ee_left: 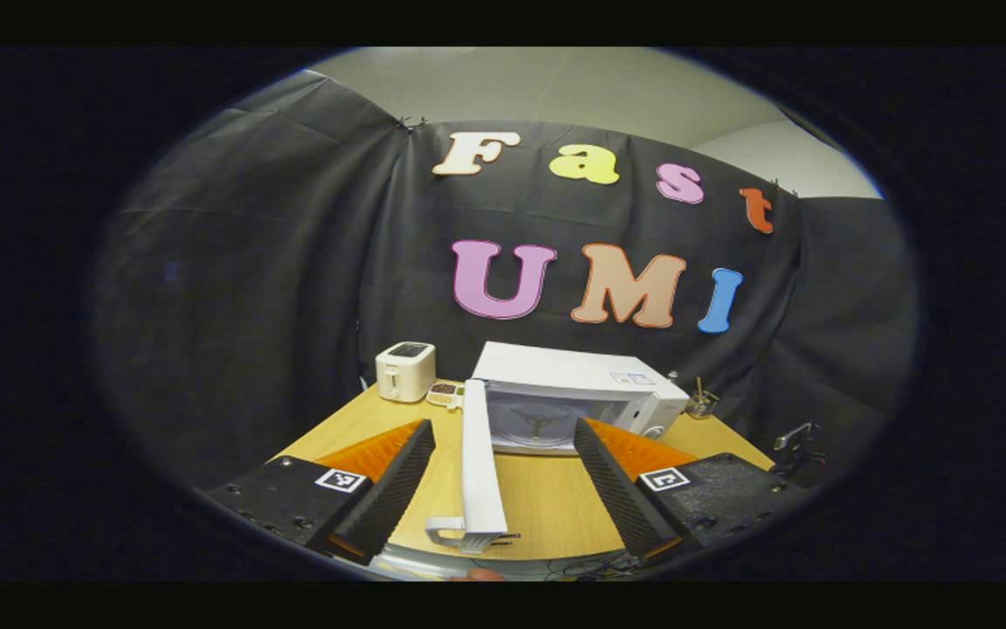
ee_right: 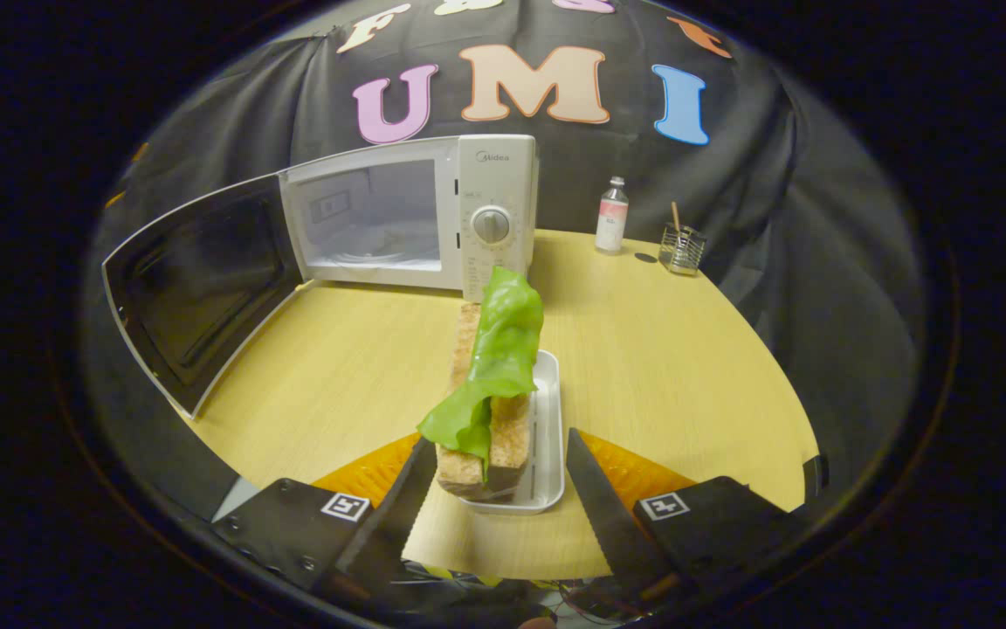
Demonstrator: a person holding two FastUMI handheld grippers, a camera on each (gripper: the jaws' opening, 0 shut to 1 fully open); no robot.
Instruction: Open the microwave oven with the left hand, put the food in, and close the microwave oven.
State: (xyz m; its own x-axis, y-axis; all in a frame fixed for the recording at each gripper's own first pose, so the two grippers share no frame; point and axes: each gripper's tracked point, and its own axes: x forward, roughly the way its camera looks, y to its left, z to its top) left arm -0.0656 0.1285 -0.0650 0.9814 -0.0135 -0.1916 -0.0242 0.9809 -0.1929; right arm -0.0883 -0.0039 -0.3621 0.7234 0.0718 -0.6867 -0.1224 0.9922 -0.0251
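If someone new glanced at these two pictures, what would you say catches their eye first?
Most striking is the sandwich, bread with a bright green leaf draped over it, on a small white tray between the open right tongs on the wooden table. Behind it stands the white microwave, its door swung wide open to the left. In the left gripper view, that door is seen edge-on between the open left tongs.

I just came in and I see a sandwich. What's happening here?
A person is warming up food with two hand-held grabbers. The white microwave oven already has its door swung wide open. The right tool is open around a small white tray on the wooden table. On the tray stand toasted bread slices with a green lettuce leaf. The left tool is open, near the door's edge. The food isn't inside yet.
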